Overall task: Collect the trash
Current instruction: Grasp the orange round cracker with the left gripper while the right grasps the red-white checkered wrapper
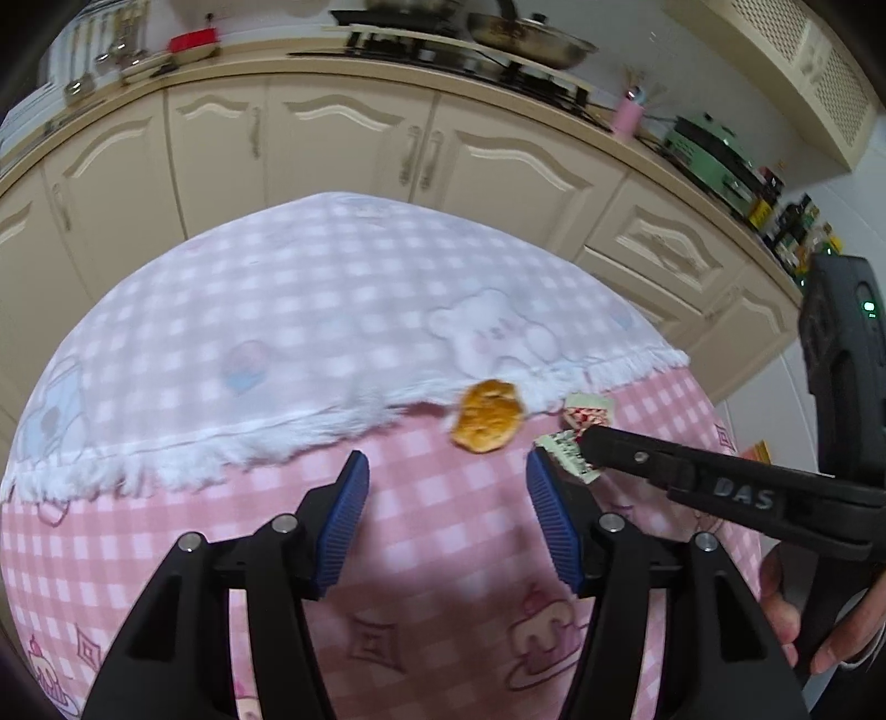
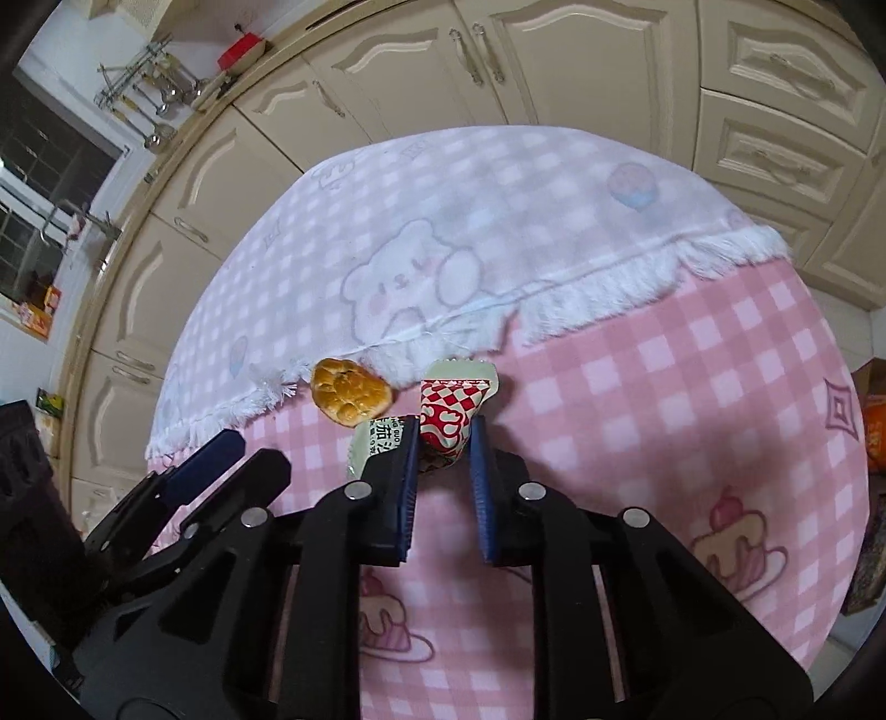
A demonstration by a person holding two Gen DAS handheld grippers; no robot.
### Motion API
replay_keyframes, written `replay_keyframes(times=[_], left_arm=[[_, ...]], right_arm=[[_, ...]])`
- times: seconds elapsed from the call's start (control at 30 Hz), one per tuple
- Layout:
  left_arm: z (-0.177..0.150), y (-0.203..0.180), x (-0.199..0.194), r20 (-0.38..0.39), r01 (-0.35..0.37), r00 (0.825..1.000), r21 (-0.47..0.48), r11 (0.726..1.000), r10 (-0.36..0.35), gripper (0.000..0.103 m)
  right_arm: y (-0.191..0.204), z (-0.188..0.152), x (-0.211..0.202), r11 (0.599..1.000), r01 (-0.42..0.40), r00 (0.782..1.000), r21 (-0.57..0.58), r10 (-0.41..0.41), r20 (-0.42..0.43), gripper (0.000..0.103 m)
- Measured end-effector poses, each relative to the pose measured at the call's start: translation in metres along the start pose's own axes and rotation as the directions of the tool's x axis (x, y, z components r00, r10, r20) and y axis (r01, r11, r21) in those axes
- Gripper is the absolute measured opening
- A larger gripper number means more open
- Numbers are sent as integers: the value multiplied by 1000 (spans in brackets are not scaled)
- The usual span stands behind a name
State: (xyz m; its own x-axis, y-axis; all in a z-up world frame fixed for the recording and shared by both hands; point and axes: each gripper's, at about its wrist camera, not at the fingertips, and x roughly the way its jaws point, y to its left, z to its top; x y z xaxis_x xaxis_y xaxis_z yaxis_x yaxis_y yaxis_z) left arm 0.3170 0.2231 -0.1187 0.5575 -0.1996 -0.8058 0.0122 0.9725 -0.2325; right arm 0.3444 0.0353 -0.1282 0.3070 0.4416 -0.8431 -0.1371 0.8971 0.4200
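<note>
A crumpled snack wrapper (image 2: 451,407), red-and-white checked with pale green edges, lies on the pink checked tablecloth (image 2: 637,421). My right gripper (image 2: 443,437) is shut on it, both blue pads pressing its sides. In the left wrist view the same wrapper (image 1: 576,462) sits at the tip of the right gripper (image 1: 584,437). A golden-brown cookie (image 1: 487,423) rests beside it at the fringe of a white checked cloth (image 1: 332,310). My left gripper (image 1: 447,471) stands open just short of the cookie, nothing between its pads. The right wrist view also shows the cookie (image 2: 350,394) and the left gripper (image 2: 238,459).
Cream kitchen cabinets (image 1: 343,149) stand behind the round table, with a stove and pans (image 1: 526,39) on the counter above. A person's hand (image 1: 797,626) holds the right gripper's handle. An orange box (image 2: 875,432) sits off the table's right edge.
</note>
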Motion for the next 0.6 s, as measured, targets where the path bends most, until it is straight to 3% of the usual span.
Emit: replay_keyframes(times=[0.23, 0.33, 0.47, 0.5, 0.53, 0.57, 0.6], left_arm=[[20, -24, 31, -71, 20, 997, 3, 1000, -20, 58], [28, -24, 50, -109, 9, 994, -50, 999, -14, 58], [35, -22, 57, -81, -13, 997, -95, 995, 5, 58], [36, -23, 57, -79, -20, 997, -91, 996, 12, 56], [35, -25, 57, -77, -52, 996, -78, 996, 46, 40], [33, -26, 57, -78, -99, 992, -55, 994, 95, 31], [33, -26, 56, -77, -93, 993, -48, 994, 89, 31]], right_arm=[[-51, 5, -30, 995, -36, 998, 96, 31, 50, 18], [-60, 6, -41, 994, -43, 997, 103, 37, 66, 18], [-69, 4, -54, 993, -52, 995, 103, 43, 84, 18], [-70, 3, -56, 993, -52, 995, 103, 43, 86, 18], [-70, 3, -57, 993, -51, 995, 102, 42, 88, 18], [-70, 4, -58, 993, -50, 995, 103, 41, 89, 18], [-71, 5, -59, 993, -50, 995, 107, 41, 89, 18]])
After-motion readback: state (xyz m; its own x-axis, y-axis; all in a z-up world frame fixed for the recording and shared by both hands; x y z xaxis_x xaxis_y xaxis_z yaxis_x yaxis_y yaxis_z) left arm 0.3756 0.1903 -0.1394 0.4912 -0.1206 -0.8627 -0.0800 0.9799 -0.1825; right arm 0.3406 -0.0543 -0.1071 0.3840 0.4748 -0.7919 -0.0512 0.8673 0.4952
